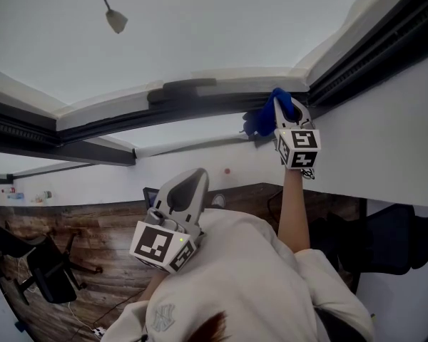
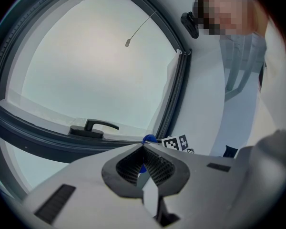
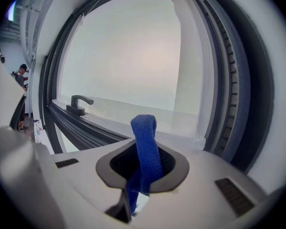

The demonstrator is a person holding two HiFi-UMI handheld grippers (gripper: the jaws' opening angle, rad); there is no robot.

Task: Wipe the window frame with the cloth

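A blue cloth is pressed against the dark window frame near its corner. My right gripper is shut on the cloth and raised at arm's length. In the right gripper view a strip of cloth sticks out between the jaws of this gripper, with the frame just beyond. My left gripper hangs lower, near the person's chest, shut with nothing in it. From the left gripper, the cloth shows at the frame's lower corner.
A dark window handle sits on the frame, left of the cloth. A blind cord with a weight hangs before the glass. Office chairs stand on the wooden floor, and another chair is at the right.
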